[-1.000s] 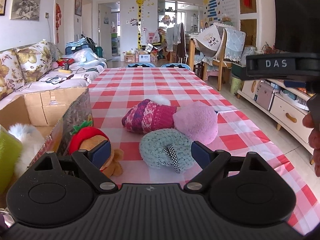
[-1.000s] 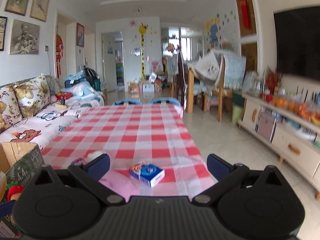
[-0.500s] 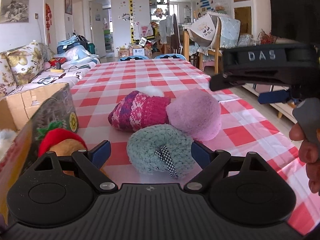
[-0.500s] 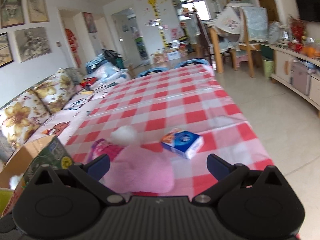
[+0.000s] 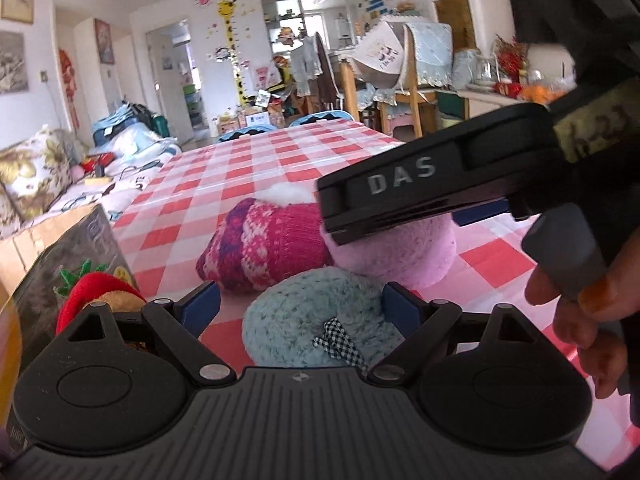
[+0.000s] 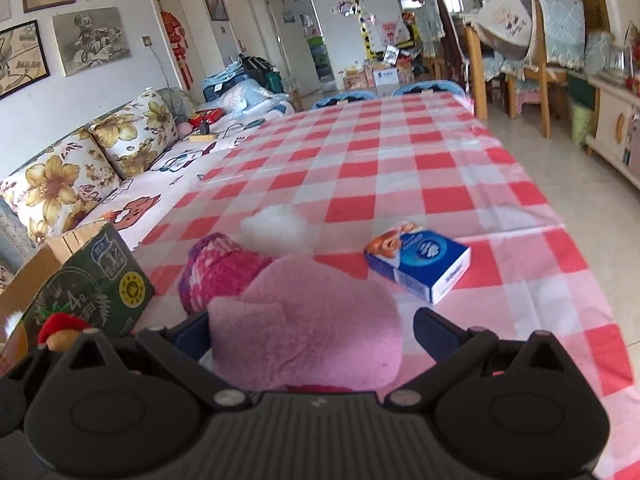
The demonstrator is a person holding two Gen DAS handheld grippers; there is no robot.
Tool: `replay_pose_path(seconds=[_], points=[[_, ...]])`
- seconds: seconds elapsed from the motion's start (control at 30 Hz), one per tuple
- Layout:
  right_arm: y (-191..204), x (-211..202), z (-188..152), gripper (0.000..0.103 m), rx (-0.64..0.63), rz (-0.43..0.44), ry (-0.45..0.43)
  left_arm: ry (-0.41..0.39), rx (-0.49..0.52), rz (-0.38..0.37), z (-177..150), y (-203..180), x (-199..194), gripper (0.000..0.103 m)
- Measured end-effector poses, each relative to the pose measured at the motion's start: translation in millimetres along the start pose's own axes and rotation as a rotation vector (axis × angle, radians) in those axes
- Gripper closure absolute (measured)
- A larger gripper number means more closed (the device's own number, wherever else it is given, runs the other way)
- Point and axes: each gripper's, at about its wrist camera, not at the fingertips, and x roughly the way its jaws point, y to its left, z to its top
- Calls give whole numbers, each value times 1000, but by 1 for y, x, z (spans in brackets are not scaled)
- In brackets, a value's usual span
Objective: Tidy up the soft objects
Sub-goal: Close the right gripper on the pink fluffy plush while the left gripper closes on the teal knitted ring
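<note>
Pink fluffy round plush hat [image 6: 308, 340] on red-checked tablecloth [image 6: 400, 168], between spread fingers of right gripper [image 6: 311, 330], ungripped. Left gripper [image 5: 300, 306] wide open, straddling teal fuzzy hat [image 5: 308, 320].

We see a red-and-white checked plastic cloth covering the surface [image 6: 400, 168]. A blue-and-white rectangular tissue pack [image 6: 418, 264] lies flat on it, toward the right edge. A sofa with yellow-flowered cushions [image 6: 80, 168] stands along the left wall.
</note>
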Motion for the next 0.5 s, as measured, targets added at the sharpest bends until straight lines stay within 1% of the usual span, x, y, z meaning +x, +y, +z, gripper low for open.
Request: replay_pose_path(seconds=[0.1, 0.2, 0.3, 0.4, 0.43, 0.47, 0.5], points=[[-1, 5, -1, 9, -1, 2, 20, 4, 22, 1, 1, -2, 3, 0], [-4, 6, 1, 15, 22, 13, 16, 16, 55, 5, 3, -6, 10, 0], [-5, 4, 2, 19, 38, 25, 22, 24, 77, -7, 4, -5, 15, 0], [-7, 0, 2, 23, 57, 33, 28, 42, 101, -1, 3, -7, 18, 0], [-8, -1, 3, 24, 64, 35, 30, 45, 115, -2, 2, -9, 19, 4], [-8, -3, 3, 25, 74, 36, 33, 46, 126, -7, 2, -10, 19, 12], [-9, -3, 4, 25, 81, 37, 37, 47, 133, -14, 0, -11, 16, 13]])
